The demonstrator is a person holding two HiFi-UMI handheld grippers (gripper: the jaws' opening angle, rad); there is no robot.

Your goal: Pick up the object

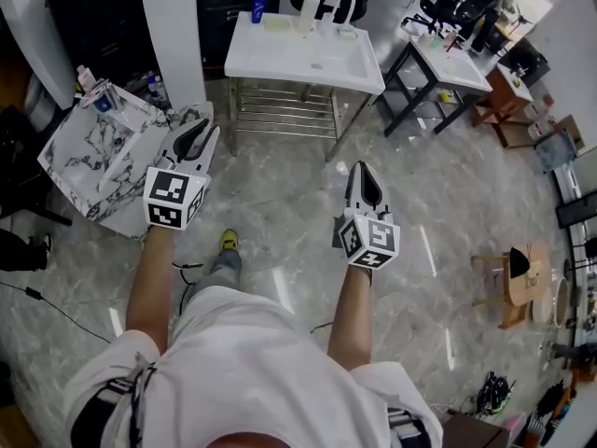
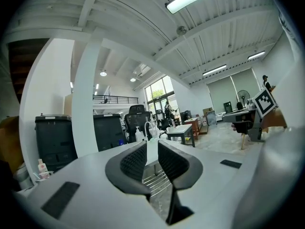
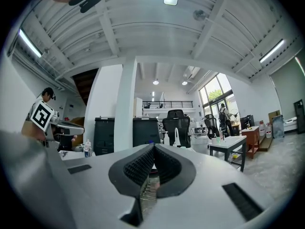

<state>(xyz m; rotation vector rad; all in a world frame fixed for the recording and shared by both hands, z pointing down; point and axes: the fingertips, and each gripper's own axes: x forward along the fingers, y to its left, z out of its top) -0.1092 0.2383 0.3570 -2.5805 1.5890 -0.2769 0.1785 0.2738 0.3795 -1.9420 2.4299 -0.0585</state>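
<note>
Washbasin stand (image 1: 280, 62): white, on a chrome rack frame, straight ahead of the person; the landmark for what follows.
Marble basin (image 1: 89, 161): to the stand's left and nearer the person, tilted, white with dark veins.
Black-framed table (image 1: 454, 66): to the stand's right, cluttered; its items are too small to name.
Left gripper (image 1: 202, 131): in front of the stand's left corner, well apart from it. Its own view shows the ribbed pads (image 2: 135, 162) parted by a narrow slot with only the stand seen through it, so it is loosened and grips nothing.
Right gripper (image 1: 363, 170): in front of the stand's right corner, nearer the person. Its own view shows the jaw tips pressed together (image 3: 153, 148), clenched on nothing.
Pump bottle (image 1: 309, 6): on the stand's back edge, beside the arched faucet (image 1: 344, 4).
Blue bottle (image 1: 258, 6): at the stand's back left corner.
Object to pick up: cannot tell which thing it is; neither gripper touches anything.
Cut off: the person's legs, mostly hidden below the shirt.
</note>
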